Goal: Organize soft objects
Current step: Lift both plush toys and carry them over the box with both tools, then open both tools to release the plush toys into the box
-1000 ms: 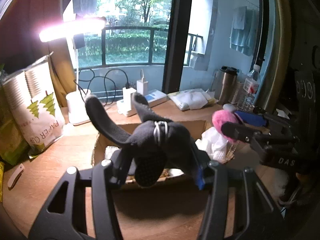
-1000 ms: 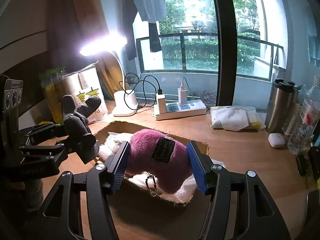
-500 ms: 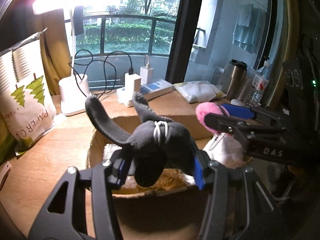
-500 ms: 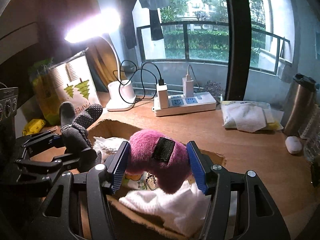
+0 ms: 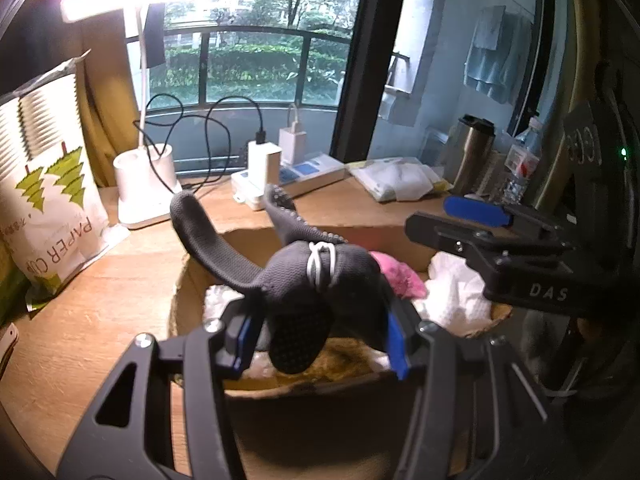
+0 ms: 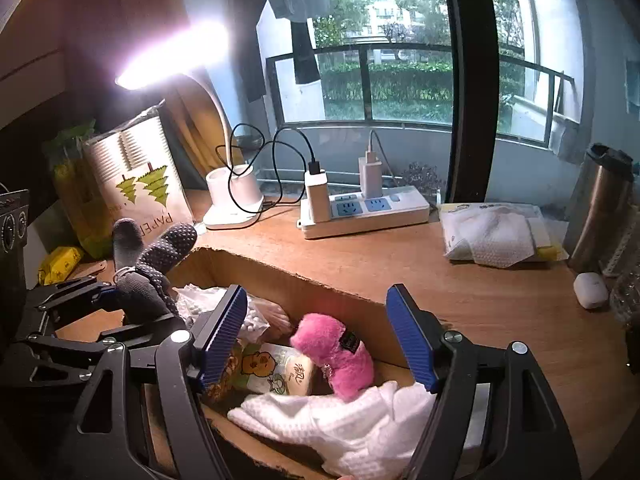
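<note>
My left gripper (image 5: 320, 344) is shut on a bundle of dark grey socks (image 5: 308, 280) tied with a white band, held over the near edge of the open cardboard box (image 5: 280, 390). The socks also show in the right wrist view (image 6: 144, 276). My right gripper (image 6: 316, 336) is open and empty above the box (image 6: 320, 280). A pink plush toy (image 6: 336, 354) lies inside the box below it, beside a white towel (image 6: 360, 428). The pink toy also shows in the left wrist view (image 5: 396, 276).
On the wooden desk (image 6: 500, 300) stand a lit desk lamp (image 5: 144, 188), a power strip with chargers (image 6: 360, 208), a paper cup bag (image 5: 44, 184), a wipes pack (image 6: 496, 232), a steel tumbler (image 6: 600, 208) and a white earbud case (image 6: 590, 290). The box holds printed packets (image 6: 272, 368).
My right gripper has opened and the pink plush toy has dropped into the box. My left gripper has moved forward over the box with the socks still in it.
</note>
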### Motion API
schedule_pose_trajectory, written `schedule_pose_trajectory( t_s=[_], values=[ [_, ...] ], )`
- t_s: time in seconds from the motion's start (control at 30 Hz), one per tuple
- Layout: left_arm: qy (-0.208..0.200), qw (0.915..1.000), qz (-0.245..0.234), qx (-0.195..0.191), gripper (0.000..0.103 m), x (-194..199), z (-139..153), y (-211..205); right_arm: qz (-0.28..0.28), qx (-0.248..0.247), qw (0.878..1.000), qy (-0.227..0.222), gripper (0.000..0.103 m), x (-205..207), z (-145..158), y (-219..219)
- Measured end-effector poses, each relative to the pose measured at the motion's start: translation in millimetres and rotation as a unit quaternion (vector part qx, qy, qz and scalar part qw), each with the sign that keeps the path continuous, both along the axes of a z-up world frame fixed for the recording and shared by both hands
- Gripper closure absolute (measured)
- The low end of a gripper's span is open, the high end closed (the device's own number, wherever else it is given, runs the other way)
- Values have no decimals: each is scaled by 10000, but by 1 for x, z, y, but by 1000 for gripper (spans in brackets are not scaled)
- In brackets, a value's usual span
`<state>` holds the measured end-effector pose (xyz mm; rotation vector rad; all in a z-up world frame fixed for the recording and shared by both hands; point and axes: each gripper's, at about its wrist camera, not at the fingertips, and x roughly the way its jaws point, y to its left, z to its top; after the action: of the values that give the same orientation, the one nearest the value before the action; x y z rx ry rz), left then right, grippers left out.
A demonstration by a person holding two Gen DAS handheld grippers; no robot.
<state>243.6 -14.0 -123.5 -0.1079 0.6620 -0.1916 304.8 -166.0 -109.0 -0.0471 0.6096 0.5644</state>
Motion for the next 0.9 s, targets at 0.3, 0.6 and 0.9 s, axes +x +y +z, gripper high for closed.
schedule_pose_trajectory(
  t_s=[0.3,0.6,0.9],
  values=[
    [62,9995,-275,136,50,2,1,-36,-111,131,9999,-4,28,-8,2,-26],
    [338,9979,-517,-177,49,21,-14,-57,-286,241,9993,12,28,-12,-1,-56],
    [515,9966,-636,-116,31,30,-21,-76,-568,319,9979,48,28,-18,-4,-77]
  ],
)
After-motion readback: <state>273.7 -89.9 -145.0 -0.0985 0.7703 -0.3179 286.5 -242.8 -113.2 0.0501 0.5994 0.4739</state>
